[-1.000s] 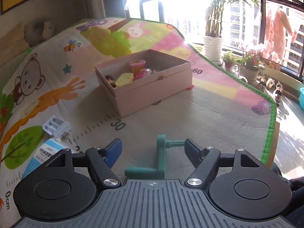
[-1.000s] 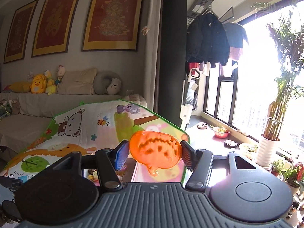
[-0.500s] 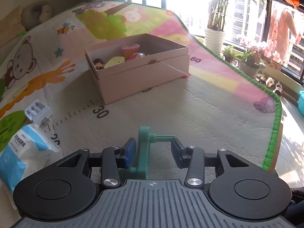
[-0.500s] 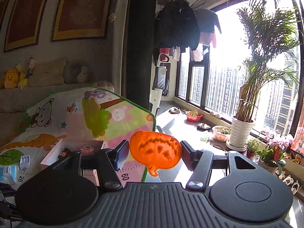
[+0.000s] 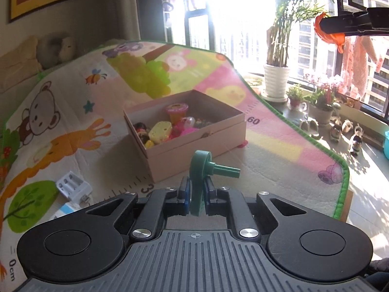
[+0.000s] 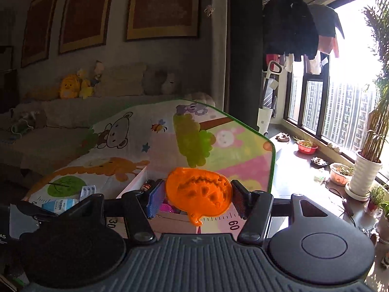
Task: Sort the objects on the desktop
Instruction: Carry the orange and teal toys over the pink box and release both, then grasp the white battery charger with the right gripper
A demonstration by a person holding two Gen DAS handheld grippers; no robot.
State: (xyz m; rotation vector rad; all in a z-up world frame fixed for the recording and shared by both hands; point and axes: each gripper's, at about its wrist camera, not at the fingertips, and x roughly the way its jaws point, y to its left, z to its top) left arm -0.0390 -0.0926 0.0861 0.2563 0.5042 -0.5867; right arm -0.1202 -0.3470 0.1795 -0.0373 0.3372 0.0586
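Observation:
My left gripper is shut on a dark green plastic crank piece, lifted off the mat, its peg sticking out to the right. Beyond it stands an open pink cardboard box with several small toys inside. My right gripper is shut on an orange translucent pumpkin-faced mould, held above the same box. In the left wrist view the orange mould and the right gripper's fingers show high at the top right.
A cartoon play mat with a green border covers the table. A white battery charger and a blue-white packet lie at the left. Potted plants stand on the window sill at the right. A sofa with plush toys is behind.
The left gripper closed on the green piece and lifted it off the mat. The right gripper, still holding the orange mould, swung back over the mat and lower, above the box.

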